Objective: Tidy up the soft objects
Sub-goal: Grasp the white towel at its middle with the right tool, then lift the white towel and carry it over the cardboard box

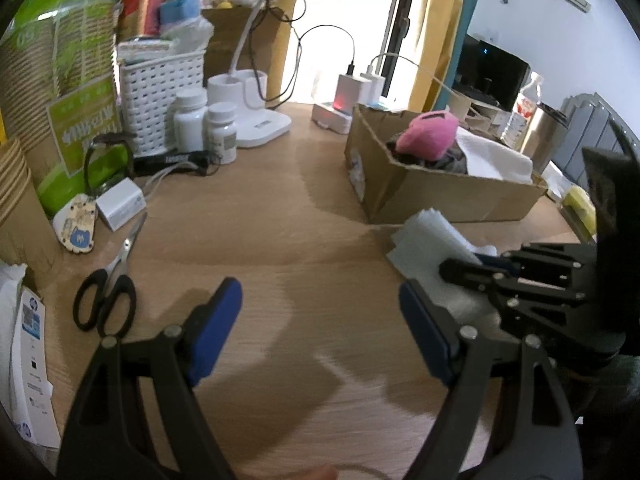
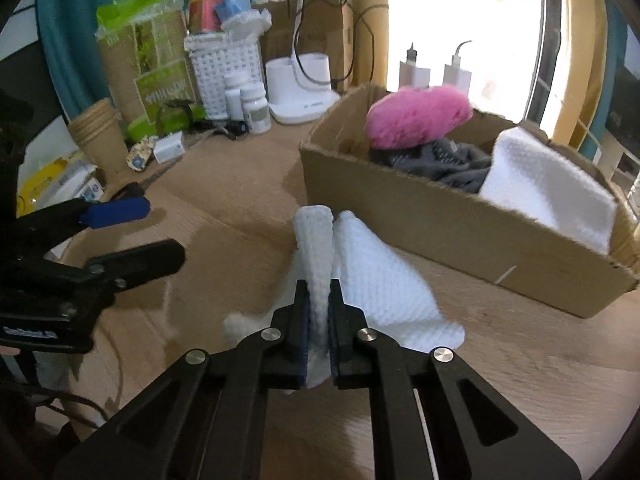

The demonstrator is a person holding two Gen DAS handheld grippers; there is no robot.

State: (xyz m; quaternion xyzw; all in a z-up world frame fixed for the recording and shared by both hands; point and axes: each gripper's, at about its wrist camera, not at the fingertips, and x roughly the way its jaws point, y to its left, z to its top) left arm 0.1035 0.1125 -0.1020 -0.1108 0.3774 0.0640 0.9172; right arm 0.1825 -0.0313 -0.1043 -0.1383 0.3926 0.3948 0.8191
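My right gripper [image 2: 319, 292] is shut on a white waffle-weave cloth [image 2: 376, 280], pinching a fold of it just above the wooden table. The same cloth [image 1: 432, 248] and right gripper [image 1: 464, 270] show at the right in the left wrist view. My left gripper [image 1: 320, 320] is open and empty over bare table, to the left of the cloth; it also shows in the right wrist view [image 2: 140, 232]. A cardboard box [image 2: 440, 216] behind the cloth holds a pink plush [image 2: 416, 116], a grey garment [image 2: 444, 160] and a white towel [image 2: 548, 184].
Black scissors [image 1: 108, 296] lie at the left. Two white pill bottles [image 1: 208, 128], a white basket [image 1: 160, 92], a white lamp base [image 1: 256, 120], stacked paper cups [image 2: 100, 136] and chargers with cables [image 1: 352, 96] crowd the back.
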